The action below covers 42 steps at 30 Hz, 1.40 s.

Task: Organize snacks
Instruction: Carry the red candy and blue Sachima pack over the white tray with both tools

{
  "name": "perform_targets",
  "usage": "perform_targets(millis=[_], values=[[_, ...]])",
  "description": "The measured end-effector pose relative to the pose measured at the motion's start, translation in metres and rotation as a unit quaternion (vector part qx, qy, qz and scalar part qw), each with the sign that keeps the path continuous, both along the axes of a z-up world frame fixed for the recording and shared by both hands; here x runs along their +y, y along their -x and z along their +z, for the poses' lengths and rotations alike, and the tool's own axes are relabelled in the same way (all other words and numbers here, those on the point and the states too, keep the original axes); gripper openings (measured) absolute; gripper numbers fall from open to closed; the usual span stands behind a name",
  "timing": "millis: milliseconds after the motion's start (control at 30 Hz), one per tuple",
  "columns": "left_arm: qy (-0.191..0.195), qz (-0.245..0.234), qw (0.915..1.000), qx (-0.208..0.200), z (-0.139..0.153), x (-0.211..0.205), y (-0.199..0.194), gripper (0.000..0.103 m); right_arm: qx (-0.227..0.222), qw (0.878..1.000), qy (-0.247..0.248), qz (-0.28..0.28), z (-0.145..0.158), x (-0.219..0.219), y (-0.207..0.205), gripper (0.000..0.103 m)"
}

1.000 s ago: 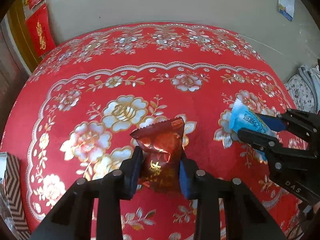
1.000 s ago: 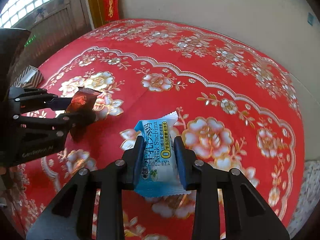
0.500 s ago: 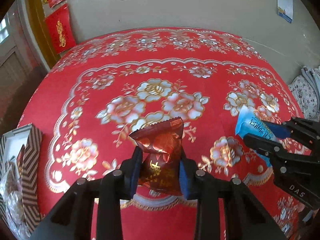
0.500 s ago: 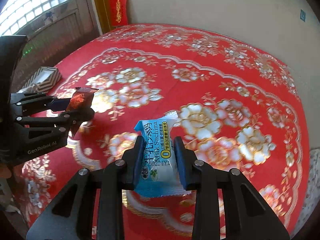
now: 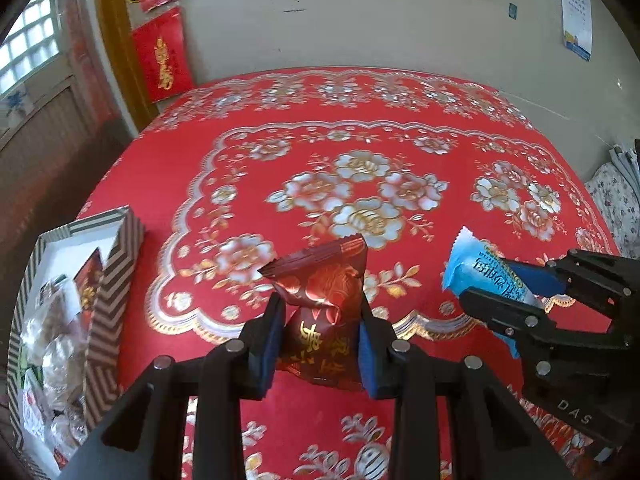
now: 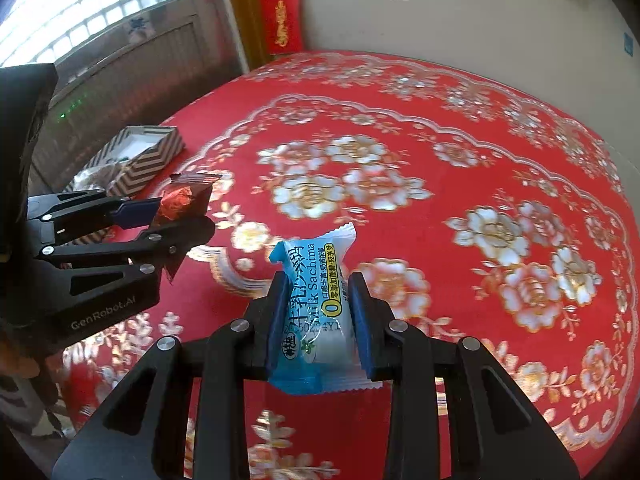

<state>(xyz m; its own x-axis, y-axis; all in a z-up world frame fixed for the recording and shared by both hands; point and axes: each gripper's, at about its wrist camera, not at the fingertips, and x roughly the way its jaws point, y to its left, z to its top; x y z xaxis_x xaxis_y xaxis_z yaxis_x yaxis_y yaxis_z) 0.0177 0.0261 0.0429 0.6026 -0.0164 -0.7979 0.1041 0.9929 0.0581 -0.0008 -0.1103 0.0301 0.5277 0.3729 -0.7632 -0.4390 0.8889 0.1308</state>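
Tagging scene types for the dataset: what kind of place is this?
Probably a home living or dining room: a table under a red floral tablecloth, red paper banners by the door frame, a wall calendar and a striped snack box.

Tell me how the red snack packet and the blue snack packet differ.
The red snack packet, dark and glossy with gold characters, sits in the left gripper; the blue snack packet, pale and printed "Milk Sachima", sits in the right gripper. The red one looks crumpled, the blue one smoother. Both are sealed, clamped upright above the tablecloth.
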Motion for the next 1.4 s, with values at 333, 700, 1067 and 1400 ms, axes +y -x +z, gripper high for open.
perform_targets(millis=[333, 700, 1067, 1400], values=[[0.0, 0.033, 0.9994, -0.014, 0.006, 0.04, 0.02, 0.036, -0.005, 0.999, 0.001, 0.035, 0.006, 0.047, 0.012, 0.03], [0.0, 0.075, 0.9966, -0.034, 0.019, 0.093, 0.04, 0.036, -0.017, 0.997, 0.005, 0.075, 0.018, 0.102, 0.02, 0.03], [0.013, 0.105, 0.9932, -0.049, 0.032, 0.136, 0.06, 0.036, -0.025, 0.993, 0.002, 0.119, 0.031, 0.156, 0.025, 0.03], [0.009, 0.164, 0.9852, -0.049, 0.034, 0.195, 0.081, 0.036, -0.028, 0.984, -0.01, 0.177, 0.04, 0.222, 0.029, 0.03]])
